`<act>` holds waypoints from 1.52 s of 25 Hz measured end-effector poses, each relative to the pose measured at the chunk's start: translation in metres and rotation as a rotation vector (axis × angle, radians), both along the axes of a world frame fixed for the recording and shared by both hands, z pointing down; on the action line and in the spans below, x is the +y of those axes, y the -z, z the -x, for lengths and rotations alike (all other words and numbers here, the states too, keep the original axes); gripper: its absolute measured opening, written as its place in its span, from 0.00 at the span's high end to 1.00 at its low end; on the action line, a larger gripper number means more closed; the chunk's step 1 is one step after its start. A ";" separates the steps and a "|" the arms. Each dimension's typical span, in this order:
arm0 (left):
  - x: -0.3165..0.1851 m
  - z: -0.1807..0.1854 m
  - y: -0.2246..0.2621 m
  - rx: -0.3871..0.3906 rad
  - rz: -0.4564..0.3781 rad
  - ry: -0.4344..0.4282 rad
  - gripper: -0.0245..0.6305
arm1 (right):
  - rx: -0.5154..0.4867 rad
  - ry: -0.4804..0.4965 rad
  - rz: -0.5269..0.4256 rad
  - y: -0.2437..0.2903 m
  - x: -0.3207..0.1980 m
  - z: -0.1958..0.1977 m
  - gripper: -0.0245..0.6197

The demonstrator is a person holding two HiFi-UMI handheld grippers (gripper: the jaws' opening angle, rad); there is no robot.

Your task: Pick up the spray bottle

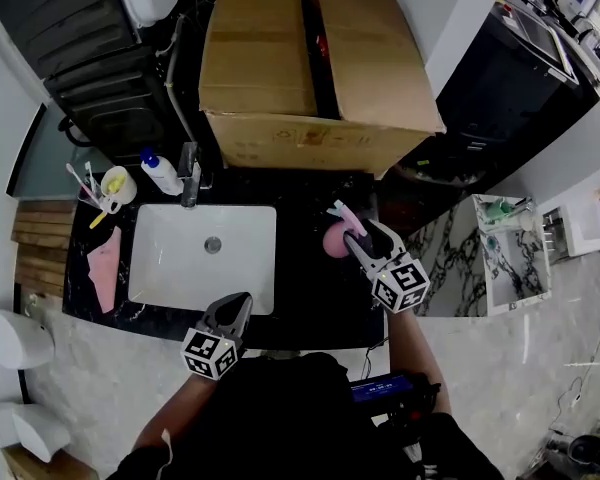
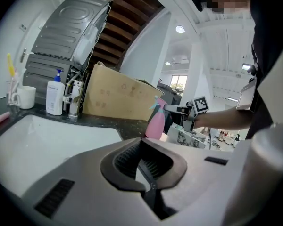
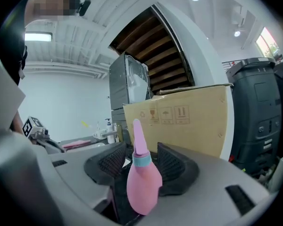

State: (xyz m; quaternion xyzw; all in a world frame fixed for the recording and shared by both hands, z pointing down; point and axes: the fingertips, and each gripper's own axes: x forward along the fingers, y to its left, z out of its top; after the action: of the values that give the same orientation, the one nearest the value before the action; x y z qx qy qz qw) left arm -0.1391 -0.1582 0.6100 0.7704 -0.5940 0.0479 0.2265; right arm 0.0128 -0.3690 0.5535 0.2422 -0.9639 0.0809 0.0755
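A pink spray bottle (image 1: 335, 240) (image 2: 155, 121) stands upright on the black counter (image 1: 300, 288), right of the sink. My right gripper (image 1: 352, 230) (image 2: 172, 108) (image 3: 140, 161) reaches it from the right at neck height and is open. In the right gripper view the bottle (image 3: 144, 182) rises between the two black pads (image 3: 173, 163), with gaps showing on both sides of its neck. My left gripper (image 1: 238, 303) (image 2: 142, 161) hovers over the sink's front right corner, jaws together and empty, well left of the bottle.
A white sink (image 1: 150, 268) fills the counter's left half, with a faucet (image 1: 190, 173), a pump bottle (image 1: 162, 173) and a mug of toothbrushes (image 1: 115, 186) behind it. A pink cloth (image 1: 105, 268) lies at its left. A large cardboard box (image 1: 310, 58) stands behind the bottle.
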 end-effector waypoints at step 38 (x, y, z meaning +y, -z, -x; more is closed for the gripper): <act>-0.004 -0.018 0.004 0.018 -0.024 -0.163 0.95 | -0.009 -0.153 -0.049 0.018 0.031 -0.044 0.75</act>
State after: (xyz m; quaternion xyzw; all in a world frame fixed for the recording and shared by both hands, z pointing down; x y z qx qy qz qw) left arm -0.1214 -0.1620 0.6059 0.8192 -0.5279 0.0519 0.2178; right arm 0.0564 -0.3376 0.5354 0.3167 -0.9445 0.0637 0.0588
